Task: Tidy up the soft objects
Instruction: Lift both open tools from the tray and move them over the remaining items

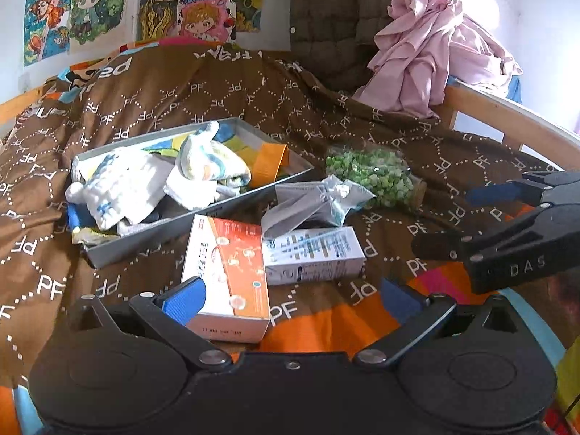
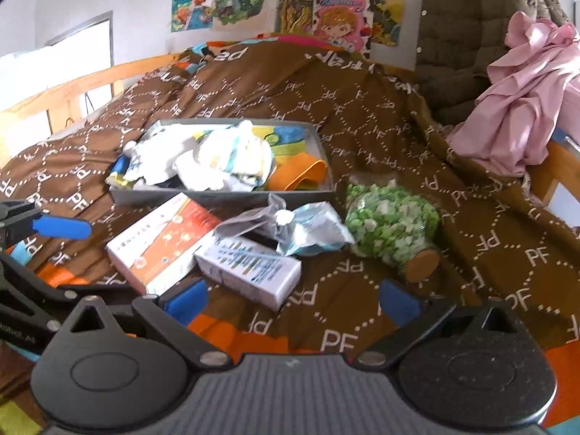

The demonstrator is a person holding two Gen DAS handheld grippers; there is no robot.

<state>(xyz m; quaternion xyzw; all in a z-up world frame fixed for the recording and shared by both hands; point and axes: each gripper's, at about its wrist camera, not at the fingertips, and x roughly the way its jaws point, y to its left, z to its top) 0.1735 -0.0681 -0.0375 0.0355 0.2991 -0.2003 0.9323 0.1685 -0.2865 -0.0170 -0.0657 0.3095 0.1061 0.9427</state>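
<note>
A grey tray (image 1: 203, 215) (image 2: 221, 194) on the brown bedspread holds several soft cloth items: white patterned socks (image 1: 127, 185) (image 2: 224, 159) and an orange piece (image 1: 268, 165) (image 2: 301, 174). In front of it lie a crumpled grey face mask in a wrapper (image 1: 315, 199) (image 2: 290, 224), an orange-white box (image 1: 228, 272) (image 2: 159, 243) and a white box (image 1: 311, 253) (image 2: 250, 268). My left gripper (image 1: 290, 297) is open and empty, near the orange-white box. My right gripper (image 2: 293, 299) is open and empty, just before the white box; it also shows at the left wrist view's right edge (image 1: 507, 228).
A jar of green pellets with a cork lid (image 1: 377, 177) (image 2: 391, 228) lies on its side right of the mask. A pink garment (image 1: 435, 50) (image 2: 525, 94) and a dark quilted jacket (image 1: 333, 18) are at the back right. A wooden bed rail (image 1: 507, 119) runs along the right.
</note>
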